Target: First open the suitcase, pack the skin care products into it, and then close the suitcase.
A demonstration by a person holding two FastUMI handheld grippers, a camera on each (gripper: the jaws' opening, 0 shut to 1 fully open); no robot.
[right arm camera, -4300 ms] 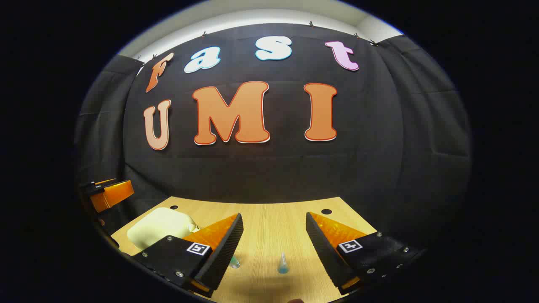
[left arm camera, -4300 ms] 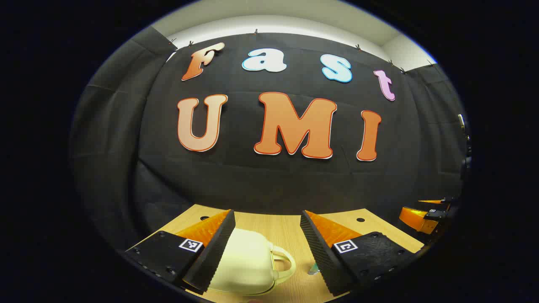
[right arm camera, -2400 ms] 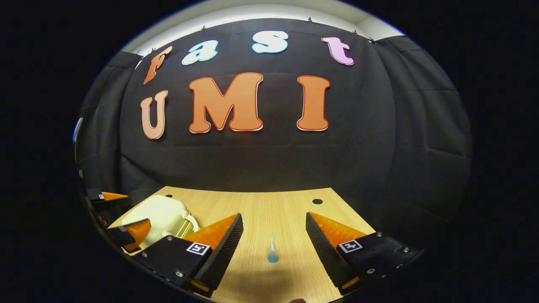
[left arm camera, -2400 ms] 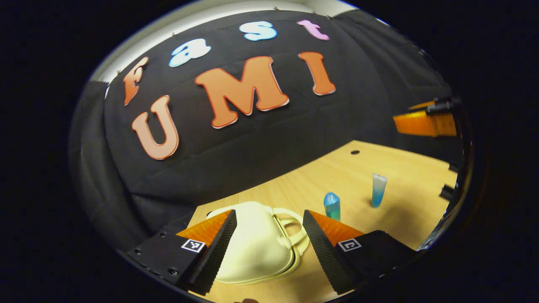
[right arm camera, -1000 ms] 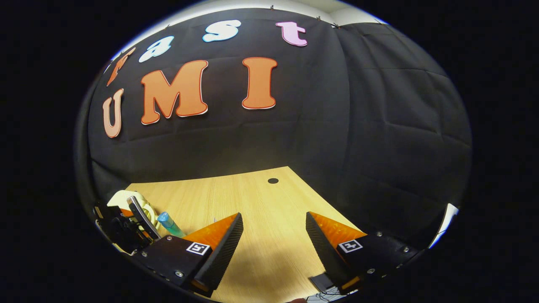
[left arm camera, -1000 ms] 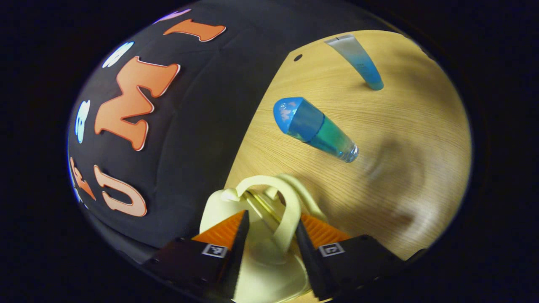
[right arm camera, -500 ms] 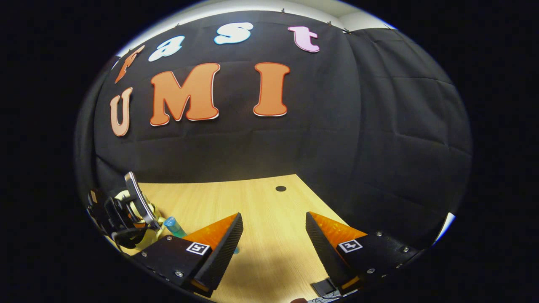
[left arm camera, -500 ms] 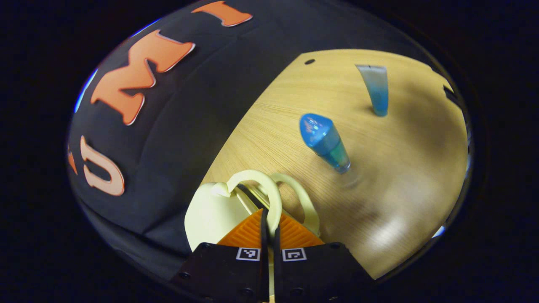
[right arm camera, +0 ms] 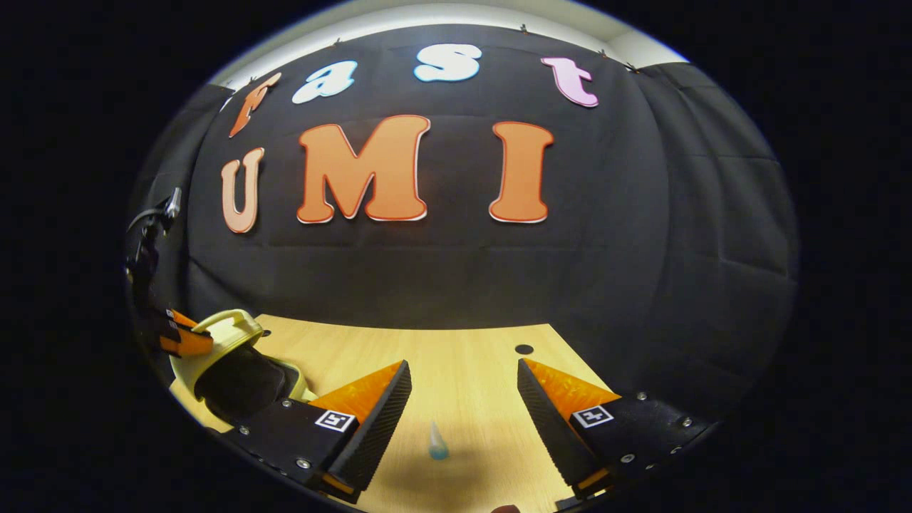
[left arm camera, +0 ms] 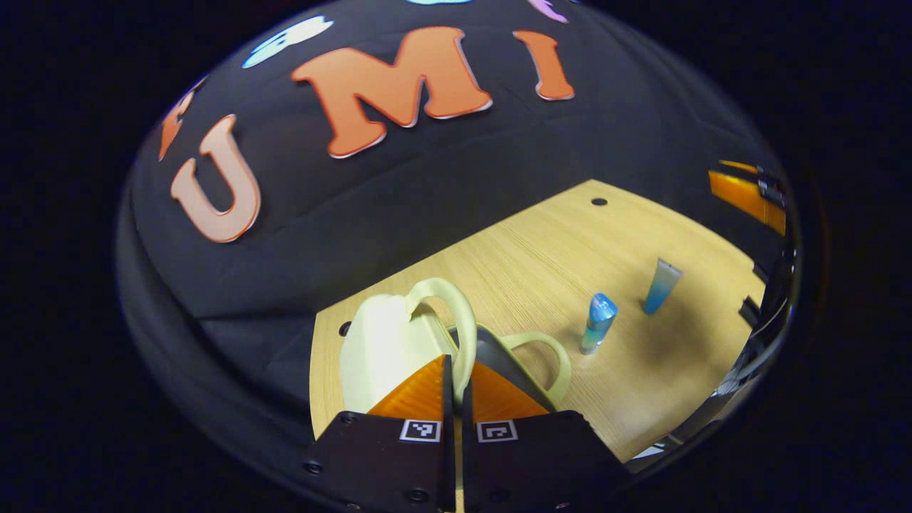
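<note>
Cream plastic, glossy and hard-shelled: that is the suitcase (left arm camera: pixel 381 349), a small case lying directly ahead of my left tool (left arm camera: pixel 456 370). I have that tool closed tight on the upper handle (left arm camera: pixel 456 324), both fingers pressed on the loop, and the lid half stands raised off the base; the right gripper view shows the dark lining (right arm camera: pixel 239 381) exposed. I judge the opening step to be under way, not finished. The lower handle (left arm camera: pixel 545 356) sits just right of my left tool, untouched.

Further right, the capped blue bottle (left arm camera: pixel 597 322) stands upright on the wooden surface (left arm camera: pixel 541 256), with the blue tube (left arm camera: pixel 659 285) near it, also upright; both are well apart from the case. My right tool (right arm camera: pixel 462 395) hangs with its fingers spread wide and nothing in them, the tube (right arm camera: pixel 437 442) just ahead between them.

Next, I expect to swing the lid fully back, then let go. Room is good across the middle of the surface; its edge runs close behind the case, so the lid wants a controlled arc.
</note>
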